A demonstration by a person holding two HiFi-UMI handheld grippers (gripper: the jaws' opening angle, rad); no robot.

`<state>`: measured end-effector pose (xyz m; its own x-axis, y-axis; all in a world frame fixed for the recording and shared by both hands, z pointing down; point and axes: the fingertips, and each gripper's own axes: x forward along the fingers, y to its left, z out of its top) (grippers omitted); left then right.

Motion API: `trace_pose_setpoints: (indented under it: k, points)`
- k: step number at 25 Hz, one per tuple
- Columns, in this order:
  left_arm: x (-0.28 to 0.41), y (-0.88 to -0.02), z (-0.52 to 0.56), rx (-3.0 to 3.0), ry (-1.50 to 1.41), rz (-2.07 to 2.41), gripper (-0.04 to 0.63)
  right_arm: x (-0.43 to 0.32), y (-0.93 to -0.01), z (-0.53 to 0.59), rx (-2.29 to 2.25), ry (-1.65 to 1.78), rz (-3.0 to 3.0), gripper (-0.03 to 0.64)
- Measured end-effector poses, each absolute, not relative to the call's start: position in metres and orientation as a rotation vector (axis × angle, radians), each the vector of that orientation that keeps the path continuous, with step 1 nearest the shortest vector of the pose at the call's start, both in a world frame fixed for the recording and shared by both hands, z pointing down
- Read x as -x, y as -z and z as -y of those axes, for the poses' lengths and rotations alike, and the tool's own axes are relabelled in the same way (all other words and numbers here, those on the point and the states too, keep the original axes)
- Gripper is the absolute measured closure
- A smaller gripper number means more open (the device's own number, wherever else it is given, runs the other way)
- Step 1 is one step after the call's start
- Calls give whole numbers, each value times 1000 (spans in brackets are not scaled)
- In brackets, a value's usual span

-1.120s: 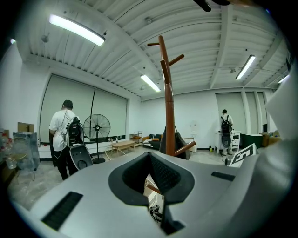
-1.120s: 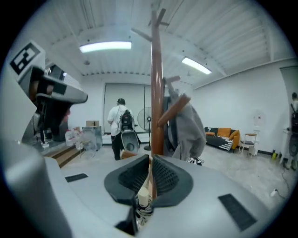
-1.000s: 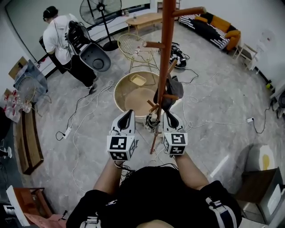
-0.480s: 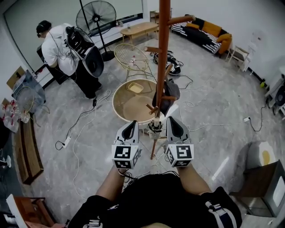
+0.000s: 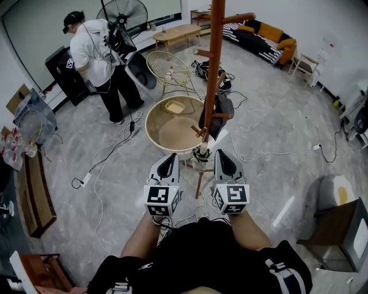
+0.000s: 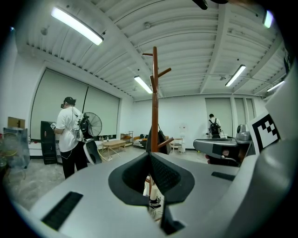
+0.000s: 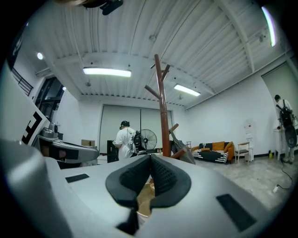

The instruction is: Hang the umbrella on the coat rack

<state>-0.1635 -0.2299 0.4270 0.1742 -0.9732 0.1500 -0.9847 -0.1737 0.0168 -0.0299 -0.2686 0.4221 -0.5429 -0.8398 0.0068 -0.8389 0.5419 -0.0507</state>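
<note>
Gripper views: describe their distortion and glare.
Left gripper view: fisheye bends the ceiling, the corners vignette black, and the strip light is blown out. Right gripper view: same bending and dark corners, its strip light glares, and the coat rack is sharp.

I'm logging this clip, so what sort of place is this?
Probably an open studio or test room dressed like a lounge: a sofa, a standing fan, and loose cables across the floor.

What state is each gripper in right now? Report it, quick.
Left gripper: shut, nothing between its jaws.
Right gripper: shut, nothing between its jaws.
</note>
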Motion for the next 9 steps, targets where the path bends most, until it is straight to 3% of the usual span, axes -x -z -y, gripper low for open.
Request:
trace_pose_setpoints:
  k: [9]
  points:
    - [169, -415, 215, -2338, -149, 1943, 578, 35, -415, 254, 1513, 80, -2729, 601]
